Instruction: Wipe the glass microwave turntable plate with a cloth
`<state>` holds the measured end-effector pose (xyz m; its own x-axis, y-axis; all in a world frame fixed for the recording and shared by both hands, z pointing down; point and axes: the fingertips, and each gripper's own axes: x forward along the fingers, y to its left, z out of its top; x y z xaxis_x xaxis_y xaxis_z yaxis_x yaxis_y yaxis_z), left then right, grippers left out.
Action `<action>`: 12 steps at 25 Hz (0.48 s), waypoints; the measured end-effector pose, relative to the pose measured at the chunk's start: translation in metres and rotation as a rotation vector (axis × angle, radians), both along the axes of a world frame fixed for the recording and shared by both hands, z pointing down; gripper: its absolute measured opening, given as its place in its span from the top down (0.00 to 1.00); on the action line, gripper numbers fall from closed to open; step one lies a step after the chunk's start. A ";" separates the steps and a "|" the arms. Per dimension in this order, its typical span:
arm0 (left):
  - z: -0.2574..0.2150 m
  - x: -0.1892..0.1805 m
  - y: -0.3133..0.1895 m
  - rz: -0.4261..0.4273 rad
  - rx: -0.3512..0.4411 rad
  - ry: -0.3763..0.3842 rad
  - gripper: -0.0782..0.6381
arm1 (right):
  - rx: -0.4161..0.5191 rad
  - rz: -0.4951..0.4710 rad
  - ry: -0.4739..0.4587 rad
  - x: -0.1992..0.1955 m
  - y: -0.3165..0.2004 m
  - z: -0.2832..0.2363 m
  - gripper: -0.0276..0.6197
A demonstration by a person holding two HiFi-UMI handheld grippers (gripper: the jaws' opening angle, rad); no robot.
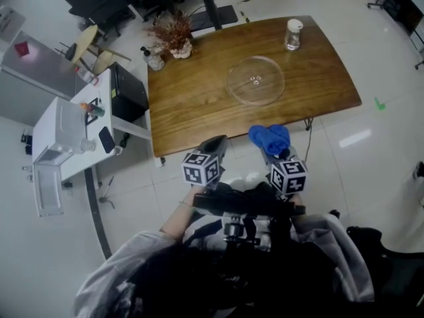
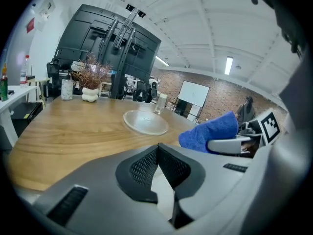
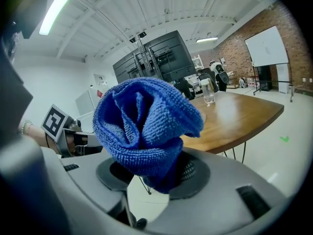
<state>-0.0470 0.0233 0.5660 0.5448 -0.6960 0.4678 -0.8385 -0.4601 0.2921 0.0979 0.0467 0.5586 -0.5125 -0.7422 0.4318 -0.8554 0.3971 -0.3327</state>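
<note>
1. The glass turntable plate [image 1: 256, 80] is lying flat on the wooden counter [image 1: 192, 98], right of the middle, with nothing touching it.
2. The lidded glass jar [image 1: 293, 34] is standing upright near the plate, toward the far right corner.
3. The dried plant arrangement [image 1: 173, 33] is sitting at the far left corner, and a small bottle [image 1: 154, 59] is standing just beside it.
4. The right gripper [image 3: 161, 175] is clamping a bunched blue cloth [image 3: 146, 131]. Its jaws are pressing in on the lower folds, and the rest is puffing up above them.
5. The left gripper [image 2: 157, 148] is holding nothing. Its jaws are meeting at the tips with no gap showing between them.
6. In the head view, both grippers are hovering side by side just off the near edge of the counter, over the floor, and well apart from the plate.
7. In the left gripper view, the cloth is showing at the right and the plate is lying ahead on the counter.
8. A white side table [image 1: 50, 134] is standing left of the counter.
</note>
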 end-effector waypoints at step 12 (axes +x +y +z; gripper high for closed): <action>-0.045 -0.029 -0.012 0.120 0.099 0.061 0.89 | 0.042 0.075 -0.011 -0.055 0.017 -0.034 0.68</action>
<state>-0.0760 0.0110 0.5208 0.6522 -0.6652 0.3635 -0.7577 -0.5852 0.2888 0.0430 0.0638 0.5250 -0.4591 -0.7960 0.3944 -0.8798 0.3456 -0.3265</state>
